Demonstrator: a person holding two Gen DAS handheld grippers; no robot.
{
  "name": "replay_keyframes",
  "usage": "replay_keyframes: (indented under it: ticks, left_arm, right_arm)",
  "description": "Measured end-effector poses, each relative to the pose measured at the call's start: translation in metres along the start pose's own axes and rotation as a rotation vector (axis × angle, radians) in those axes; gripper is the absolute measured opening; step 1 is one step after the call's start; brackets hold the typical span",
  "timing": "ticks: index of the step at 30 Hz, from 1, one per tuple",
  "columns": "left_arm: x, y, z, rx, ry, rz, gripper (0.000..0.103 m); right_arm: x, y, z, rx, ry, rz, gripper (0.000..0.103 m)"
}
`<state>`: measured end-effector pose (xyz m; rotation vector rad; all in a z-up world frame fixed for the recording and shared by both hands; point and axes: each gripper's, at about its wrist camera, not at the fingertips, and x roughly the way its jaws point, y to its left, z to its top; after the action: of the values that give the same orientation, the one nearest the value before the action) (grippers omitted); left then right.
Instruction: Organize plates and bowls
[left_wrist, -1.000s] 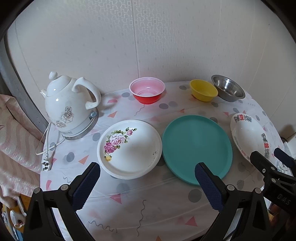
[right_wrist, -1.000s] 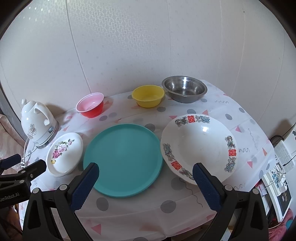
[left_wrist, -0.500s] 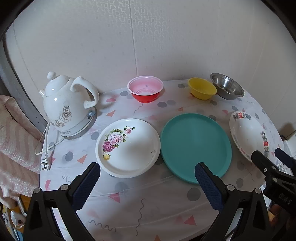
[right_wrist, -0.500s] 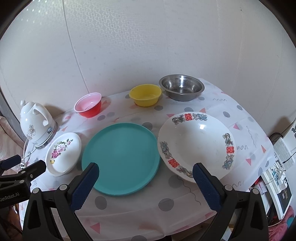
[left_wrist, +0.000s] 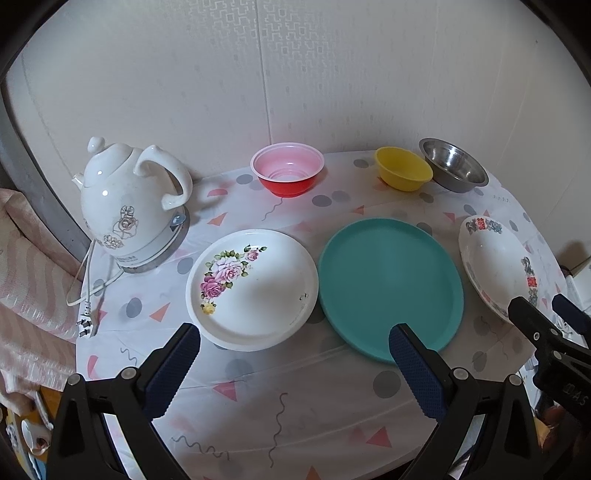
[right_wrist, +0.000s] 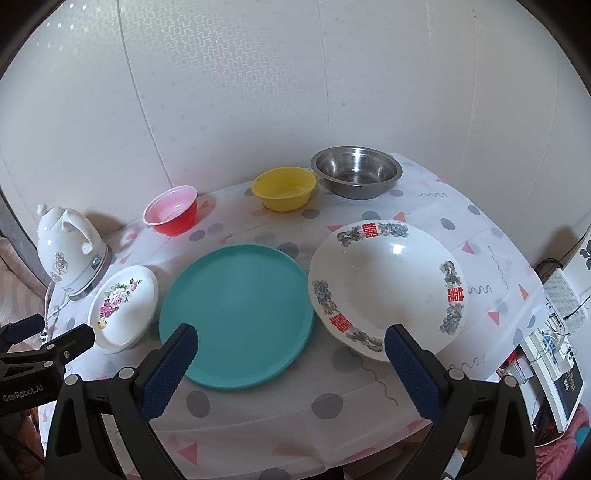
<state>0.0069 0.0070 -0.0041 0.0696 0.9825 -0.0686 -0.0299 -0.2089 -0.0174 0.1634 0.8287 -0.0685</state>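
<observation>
A white plate with pink roses (left_wrist: 255, 288) (right_wrist: 123, 306) lies left of a teal plate (left_wrist: 389, 284) (right_wrist: 236, 314). Right of that sits a white deep plate with red characters (left_wrist: 498, 266) (right_wrist: 388, 288). Along the wall stand a red bowl (left_wrist: 288, 173) (right_wrist: 171, 214), a yellow bowl (left_wrist: 402, 173) (right_wrist: 284, 188) and a steel bowl (left_wrist: 452, 170) (right_wrist: 356, 171). My left gripper (left_wrist: 293, 349) hovers open in front of the rose and teal plates. My right gripper (right_wrist: 290, 347) hovers open before the teal and red-character plates. Neither holds anything.
A white ceramic kettle (left_wrist: 129, 203) (right_wrist: 70, 251) with cord stands at the table's left rear. The round table (left_wrist: 295, 417) wears a dotted plastic cloth. A pink cloth (left_wrist: 26, 295) hangs at left. A white device with cables (right_wrist: 557, 343) sits off the right edge.
Both grippers have drawn back and risen slightly, so the dishes appear a little farther away. Nothing on the table has moved.
</observation>
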Motion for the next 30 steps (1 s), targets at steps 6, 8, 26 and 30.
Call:
replay_keyframes:
  ticks: [6,8,26,30]
  left_arm:
    - [0.004,0.0,0.002,-0.001,0.012,0.002,0.103]
    - [0.007,0.0,0.003,0.003,0.015,0.009,0.103]
    - [0.05,-0.022,0.04,-0.045,0.125,-0.319,0.103]
    - [0.064,-0.034,0.053,-0.094,0.182,-0.433,0.103]
  right_arm:
    - [0.0,-0.002,0.0,0.007,-0.001,-0.004,0.103]
    - [-0.001,-0.003,-0.001,0.008,0.0,-0.008,0.103]
    - [0.011,-0.099,0.026,0.157,-0.004,-0.086,0.103]
    - [0.021,-0.132,0.032,0.201,0.012,-0.107,0.101]
